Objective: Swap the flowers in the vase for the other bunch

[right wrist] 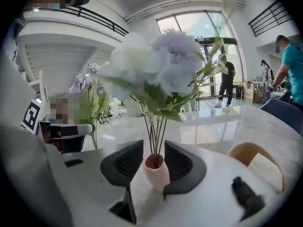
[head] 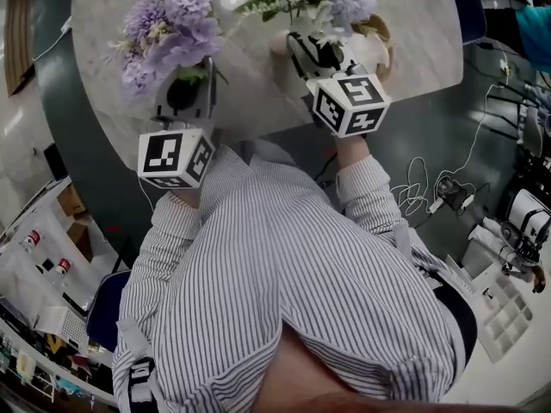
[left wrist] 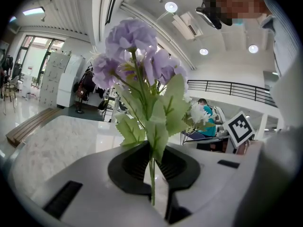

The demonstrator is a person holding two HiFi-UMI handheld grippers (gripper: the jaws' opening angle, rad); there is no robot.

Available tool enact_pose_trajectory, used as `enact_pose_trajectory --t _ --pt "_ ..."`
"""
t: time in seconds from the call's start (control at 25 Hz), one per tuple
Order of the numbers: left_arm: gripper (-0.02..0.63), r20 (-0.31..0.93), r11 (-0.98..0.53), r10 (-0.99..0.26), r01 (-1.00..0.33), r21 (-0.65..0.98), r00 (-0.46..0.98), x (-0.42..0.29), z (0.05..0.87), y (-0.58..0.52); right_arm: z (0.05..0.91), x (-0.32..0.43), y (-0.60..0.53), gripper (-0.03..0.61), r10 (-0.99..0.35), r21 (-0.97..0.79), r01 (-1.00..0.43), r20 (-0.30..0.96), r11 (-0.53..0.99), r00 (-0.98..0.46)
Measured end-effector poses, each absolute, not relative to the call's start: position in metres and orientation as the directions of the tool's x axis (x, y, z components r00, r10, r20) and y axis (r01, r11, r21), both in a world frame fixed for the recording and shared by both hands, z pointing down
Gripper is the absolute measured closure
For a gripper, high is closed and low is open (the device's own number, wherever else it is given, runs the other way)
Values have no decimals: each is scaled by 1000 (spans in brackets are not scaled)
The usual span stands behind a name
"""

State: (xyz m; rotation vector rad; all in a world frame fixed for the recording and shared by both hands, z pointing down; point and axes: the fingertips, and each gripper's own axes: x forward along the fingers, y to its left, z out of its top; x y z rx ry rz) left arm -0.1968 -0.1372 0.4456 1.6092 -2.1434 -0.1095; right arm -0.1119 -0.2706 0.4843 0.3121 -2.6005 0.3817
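Table (head: 258,93): one, rounded, pale marble top. It carries everything listed below.

Person: one, in a striped shirt (head: 284,291), leaning in at the near edge with one set of tongs in each hand.

Flower bunches: two.
- Purple bunch (left wrist: 137,65): upright, left of the vase and apart from it. Green leaves sit just above the grip. I cannot tell whether the stem ends touch the table.
- White-and-blue bunch (right wrist: 161,65): stands in the vase with its thin dark stems going down into the mouth. In the head view its heads spread over the far side of the table.

Tongs: two.
- Left tongs (left wrist: 154,148): clenched on the thin green stems of the purple bunch, with the pads pressed together around them.
- Right tongs (right wrist: 154,145): released. The jaws stand wide on either side of the vase neck, which is between the pads but not pinched.

Marker cubes: two, one on each set of tongs, left (head: 176,156) and right (head: 351,103). Both are white with black square patterns.

Basket (head: 381,41): one, with a tan rim and something white inside. It sits just beside the vase on the right, at the far right of the table.

Vase (right wrist: 156,174): one, small, pale pink and narrow-mouthed. It stands upright on the table, right of centre, between the open right jaws. Task status: the white-and-blue bunch is in the vase and the purple bunch is outside it.
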Motion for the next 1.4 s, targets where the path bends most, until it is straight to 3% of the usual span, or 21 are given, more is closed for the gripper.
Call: enact_pose_trajectory --t 1.4 --pt "569 139 111 -987 -960 257 -77 -171 373 -139 405 -43 -218 431 -247 -292 -362 363 885 -899"
